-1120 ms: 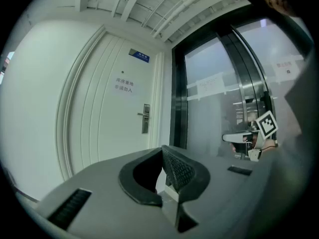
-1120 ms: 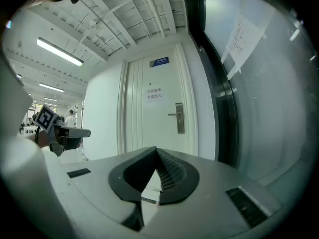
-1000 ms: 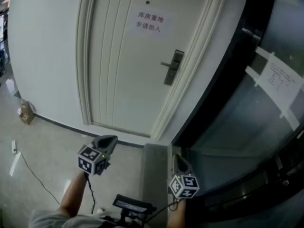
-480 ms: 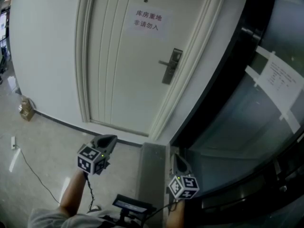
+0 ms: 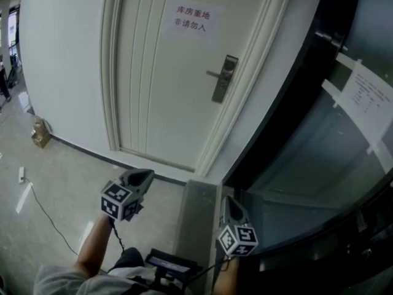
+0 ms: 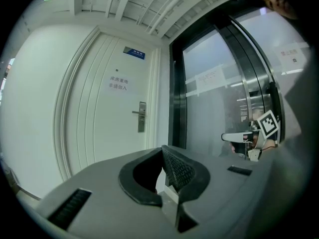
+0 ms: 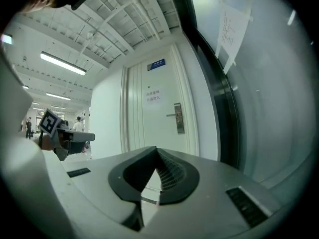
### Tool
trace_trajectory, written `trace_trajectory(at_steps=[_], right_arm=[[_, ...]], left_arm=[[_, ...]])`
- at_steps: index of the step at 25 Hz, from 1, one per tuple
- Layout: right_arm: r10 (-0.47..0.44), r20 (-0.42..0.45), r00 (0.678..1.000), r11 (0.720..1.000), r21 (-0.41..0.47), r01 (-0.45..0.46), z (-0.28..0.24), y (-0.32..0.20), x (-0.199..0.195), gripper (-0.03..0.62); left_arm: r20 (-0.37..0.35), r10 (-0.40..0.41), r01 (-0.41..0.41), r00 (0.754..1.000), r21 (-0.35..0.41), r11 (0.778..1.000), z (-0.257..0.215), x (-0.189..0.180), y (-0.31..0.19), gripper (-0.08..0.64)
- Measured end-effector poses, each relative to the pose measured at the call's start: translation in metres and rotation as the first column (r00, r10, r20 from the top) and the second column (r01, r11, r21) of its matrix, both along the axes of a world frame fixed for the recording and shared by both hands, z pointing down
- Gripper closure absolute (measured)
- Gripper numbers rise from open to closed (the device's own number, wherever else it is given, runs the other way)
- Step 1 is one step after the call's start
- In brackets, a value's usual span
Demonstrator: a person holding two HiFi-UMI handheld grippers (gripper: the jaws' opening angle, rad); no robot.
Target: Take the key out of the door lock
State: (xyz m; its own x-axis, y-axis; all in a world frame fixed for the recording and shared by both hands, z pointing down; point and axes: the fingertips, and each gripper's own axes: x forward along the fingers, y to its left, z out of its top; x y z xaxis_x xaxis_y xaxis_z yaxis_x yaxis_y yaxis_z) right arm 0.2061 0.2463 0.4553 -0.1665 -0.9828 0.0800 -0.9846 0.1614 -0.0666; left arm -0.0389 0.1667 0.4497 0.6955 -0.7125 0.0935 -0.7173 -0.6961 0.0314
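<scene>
Low at left, left grey gripper [image 5: 146, 177] with fingers [image 6: 180, 172] pressed together, empty. Well beyond, white panelled door [image 5: 166, 97]; silver metal lock plate [image 5: 225, 78] near its right edge, key too small to discern. Right grey gripper [image 5: 228, 203] likewise closed, empty.

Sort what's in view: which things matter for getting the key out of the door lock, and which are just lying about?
Job: door; lock plate with its handle (key too small to see); left claw and right claw, both shut.
Lying about: cardboard box; taped paper notice; door sign.
</scene>
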Motion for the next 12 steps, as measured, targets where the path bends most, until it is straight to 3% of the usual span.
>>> trace_trajectory(at_steps=[12], right_arm=[[-0.031,0.0,1.0,0.999,-0.012,0.031,0.011,-0.077,0.006,0.581]], left_arm=[[0.004,-0.007,0.007,1.0,-0.012,1.0,0.009,0.013,-0.072,0.552]])
